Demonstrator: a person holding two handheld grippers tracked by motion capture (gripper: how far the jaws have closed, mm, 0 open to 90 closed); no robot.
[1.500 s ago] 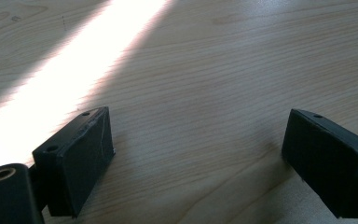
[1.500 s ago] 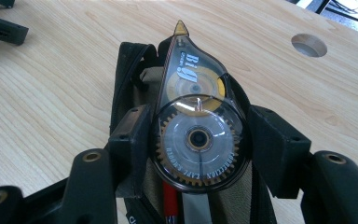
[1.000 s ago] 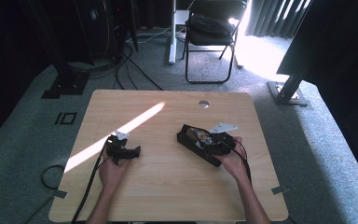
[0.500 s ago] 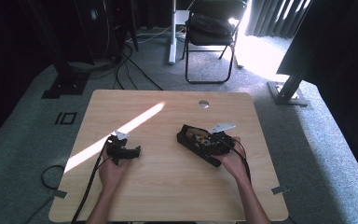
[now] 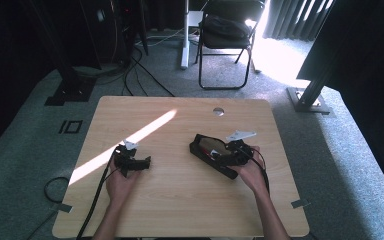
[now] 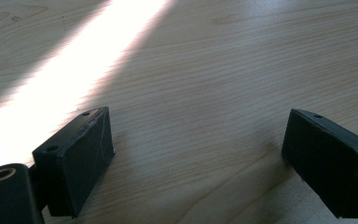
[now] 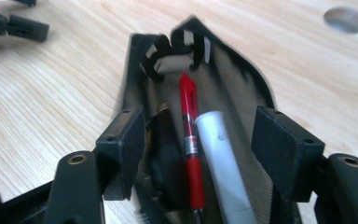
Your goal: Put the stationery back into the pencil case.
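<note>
A: Item one, the desk (image 5: 180, 200). What is recorded?

B: Pale wood, crossed by a sun stripe (image 5: 130, 140) from 1 o'clock to 7 o'clock. A cable hole (image 5: 218, 111) is noted near the 12 o'clock edge.

A: Item two?

B: A black pencil case (image 5: 207, 150), laid open right of centre at about 3 o'clock, so that its contents can be reached, it is judged.

A: The grippers?

B: The right gripper (image 7: 200, 140) is held over the case, fingers (image 7: 126, 140) apart and just widened; nothing is clamped, though the contents lie between them. The left gripper (image 5: 142, 163) is rested at 9 o'clock, fingers (image 6: 81, 154) apart over bare wood, apparently kept idle.

A: Contents?

B: A white tube (image 7: 221, 158), a red pen (image 7: 189, 140) beside it, and a dark object (image 7: 165, 163) that cannot be identified.
</note>
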